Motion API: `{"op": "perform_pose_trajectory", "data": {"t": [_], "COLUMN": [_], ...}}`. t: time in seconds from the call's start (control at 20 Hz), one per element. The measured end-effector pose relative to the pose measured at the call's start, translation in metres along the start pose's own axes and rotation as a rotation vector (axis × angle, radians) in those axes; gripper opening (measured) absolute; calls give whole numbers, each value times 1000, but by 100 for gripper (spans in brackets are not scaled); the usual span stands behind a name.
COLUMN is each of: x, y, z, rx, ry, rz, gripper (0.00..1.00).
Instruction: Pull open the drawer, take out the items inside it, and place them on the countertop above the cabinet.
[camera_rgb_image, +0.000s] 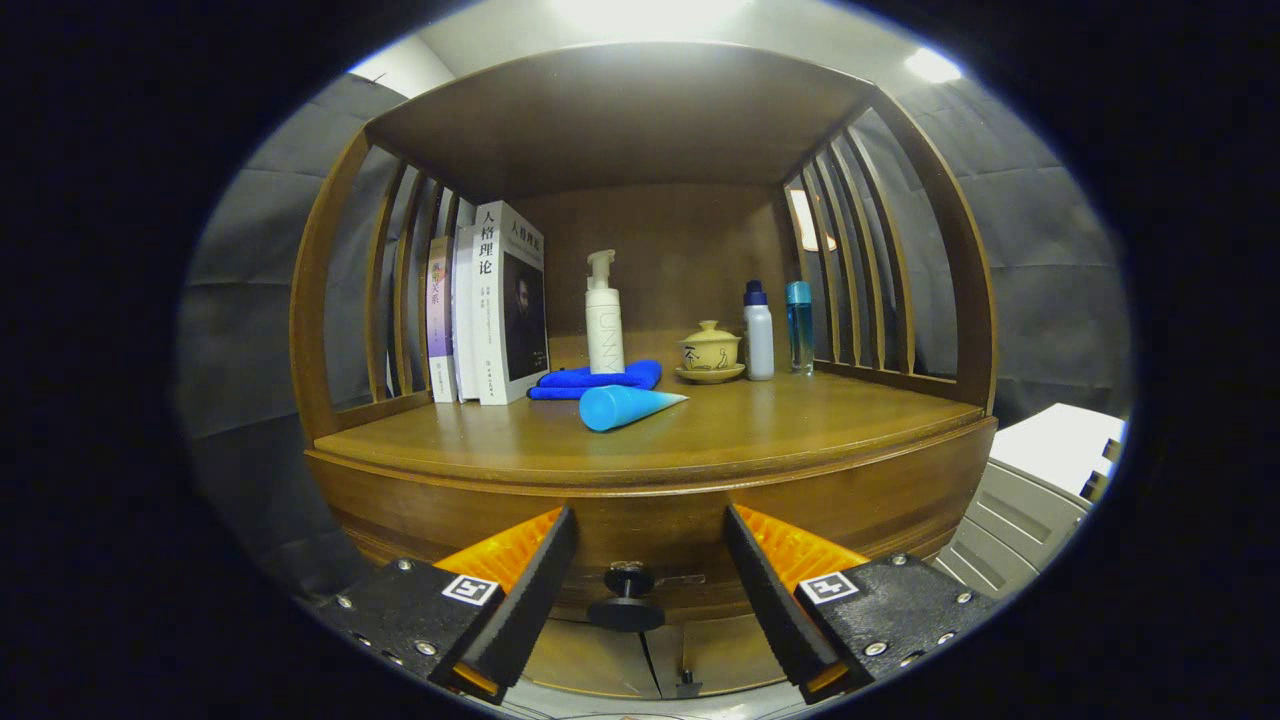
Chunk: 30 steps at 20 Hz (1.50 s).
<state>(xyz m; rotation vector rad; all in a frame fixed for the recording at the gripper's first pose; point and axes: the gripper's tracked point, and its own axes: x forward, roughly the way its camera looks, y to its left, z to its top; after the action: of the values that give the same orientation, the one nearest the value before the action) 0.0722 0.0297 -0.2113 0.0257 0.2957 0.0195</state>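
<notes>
Drawer (650, 530) sitting shut at lower centre of frame, its dark knob (627, 597) showing between the fingers (770, 590). Gripper (650, 585) hanging spread wide, released, gripping nothing, fingers either side of the knob and not touching it. Above the drawer, the tabletop (800, 425) is carrying a blue tube (625, 406) lying at centre, a blue cloth (590, 380) behind it, a white pump bottle (604, 315) standing on the cloth. Books (495, 305) standing upright at left. Lidded teacup (710, 350), white bottle (758, 335) and blue bottle (799, 325) standing at right, by the slats.
</notes>
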Motion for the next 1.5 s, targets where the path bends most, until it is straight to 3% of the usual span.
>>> {"op": "perform_pose_trajectory", "data": {"t": [0.2,0.4,0.65,0.95,1.2,1.5], "x": [-20,-47,-89,-137,-160,-154], "y": [-4,3,-6,-5,-32,-34], "z": [31,89,153,212,226,216], "rx": [-112,-151,-226,-163,-159,-223], "ry": [-12,-78,-141,-258,-265,-251], "rz": [27,60,28,-11,-81,-66], "gripper": [94,94,95,95,94,95]}}
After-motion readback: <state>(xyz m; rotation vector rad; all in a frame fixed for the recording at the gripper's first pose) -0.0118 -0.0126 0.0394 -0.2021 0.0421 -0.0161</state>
